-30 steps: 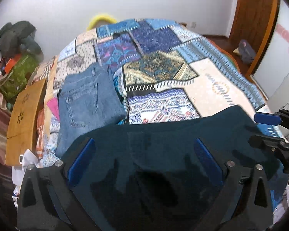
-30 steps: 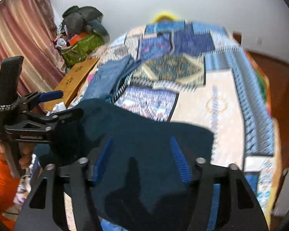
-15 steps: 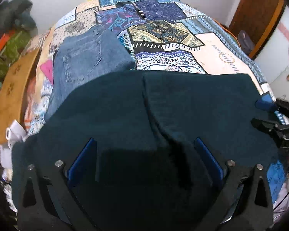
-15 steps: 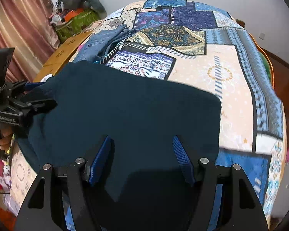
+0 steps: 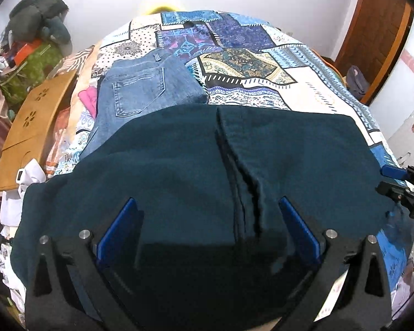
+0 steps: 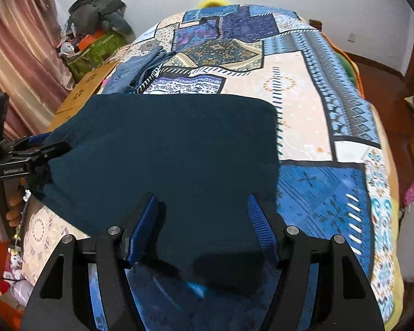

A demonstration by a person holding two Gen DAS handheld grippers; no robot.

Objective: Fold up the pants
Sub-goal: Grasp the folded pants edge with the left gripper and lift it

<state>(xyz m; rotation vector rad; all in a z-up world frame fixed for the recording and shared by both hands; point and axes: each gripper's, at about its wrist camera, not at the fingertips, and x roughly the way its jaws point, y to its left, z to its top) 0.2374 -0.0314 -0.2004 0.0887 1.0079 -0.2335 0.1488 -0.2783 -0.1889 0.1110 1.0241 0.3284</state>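
My dark teal pants lie spread flat on the near part of the patchwork bedspread; a centre seam runs down the cloth; folded blue jeans sit just beyond its far edge. My left gripper and right gripper each have their jaws apart over the teal cloth; whether the pads press on it, I cannot tell.

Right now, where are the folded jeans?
Left wrist view: folded jeans lie upper left on the patchwork bedspread, just beyond the dark teal pants.
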